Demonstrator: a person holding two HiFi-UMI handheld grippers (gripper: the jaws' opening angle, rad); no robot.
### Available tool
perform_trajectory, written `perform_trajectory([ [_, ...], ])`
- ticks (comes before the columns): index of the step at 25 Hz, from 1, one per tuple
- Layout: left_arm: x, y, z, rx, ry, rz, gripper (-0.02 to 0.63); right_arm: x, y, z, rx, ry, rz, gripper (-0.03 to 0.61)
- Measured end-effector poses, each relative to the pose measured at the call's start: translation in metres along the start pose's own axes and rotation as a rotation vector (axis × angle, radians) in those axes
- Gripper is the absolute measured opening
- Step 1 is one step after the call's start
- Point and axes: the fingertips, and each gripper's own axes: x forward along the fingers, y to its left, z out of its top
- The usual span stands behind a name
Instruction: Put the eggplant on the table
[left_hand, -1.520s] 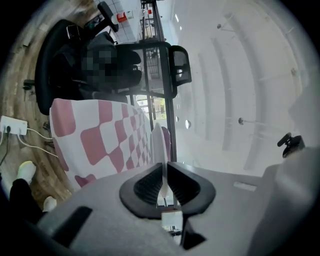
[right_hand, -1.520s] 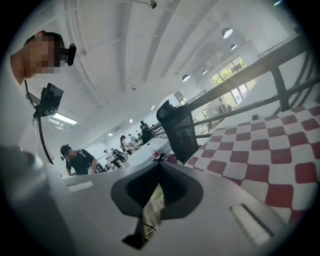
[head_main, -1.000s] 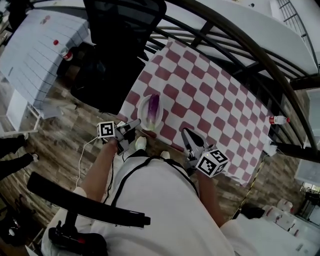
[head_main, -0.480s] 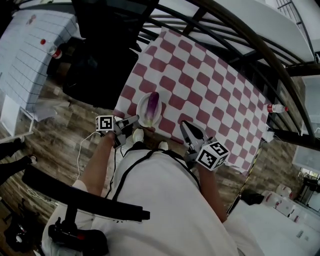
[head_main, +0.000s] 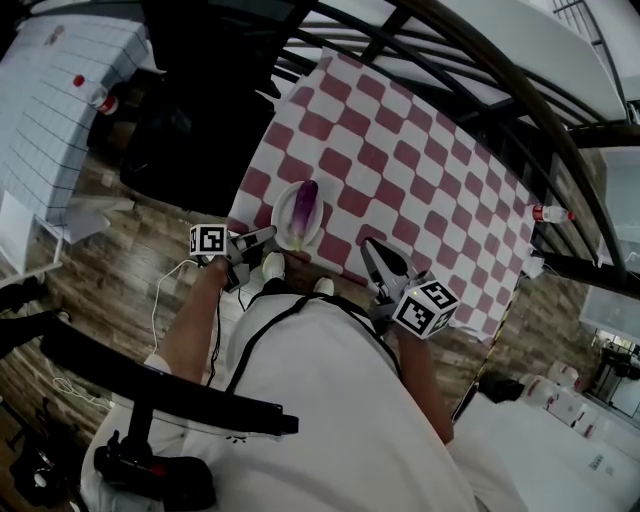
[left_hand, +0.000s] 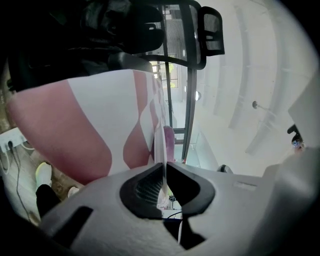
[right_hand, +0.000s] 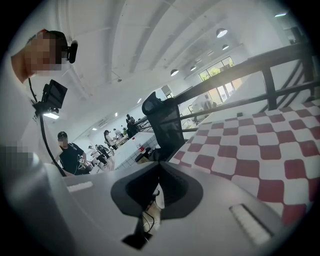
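Note:
A purple eggplant (head_main: 305, 205) lies on a white plate (head_main: 281, 216) at the near left edge of the red-and-white checked table (head_main: 400, 150). My left gripper (head_main: 268, 236) points level at the plate. Its jaws are closing, and they pinch the plate's near rim. In the left gripper view the thin plate rim (left_hand: 160, 140) runs straight into the left gripper (left_hand: 164, 167), with the eggplant (left_hand: 169, 142) just beyond. My right gripper (head_main: 368, 246) hovers shut and empty over the table's near edge, to the right of the plate. The right gripper (right_hand: 160, 164) has its tips together.
A black office chair (head_main: 205, 60) stands at the table's left. A small bottle (head_main: 553, 213) lies at the table's right edge. Black railing bars (head_main: 520, 110) arch over the far side. A white table (head_main: 50, 100) stands far left. People (right_hand: 70, 150) stand in the background.
The left gripper and the plate with the eggplant have sunk a little at the table's near edge. The right gripper has stayed where it was.

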Motion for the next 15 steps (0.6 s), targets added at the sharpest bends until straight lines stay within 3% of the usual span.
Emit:
perform_trajectory([
  [5,-0.001,0.005,0.006,0.070,0.016,0.066,0.029,0.001,-0.001,0.002,0.008,-0.010,-0.005,0.008],
  [8,-0.001,0.013,0.001,-0.006,0.023,0.105,0.026,0.000,-0.003,0.001,0.014,-0.014,-0.011,0.008],
  [15,-0.002,0.020,0.003,-0.017,0.043,0.179,0.021,0.001,-0.003,0.004,0.024,-0.029,-0.009,0.008],
])
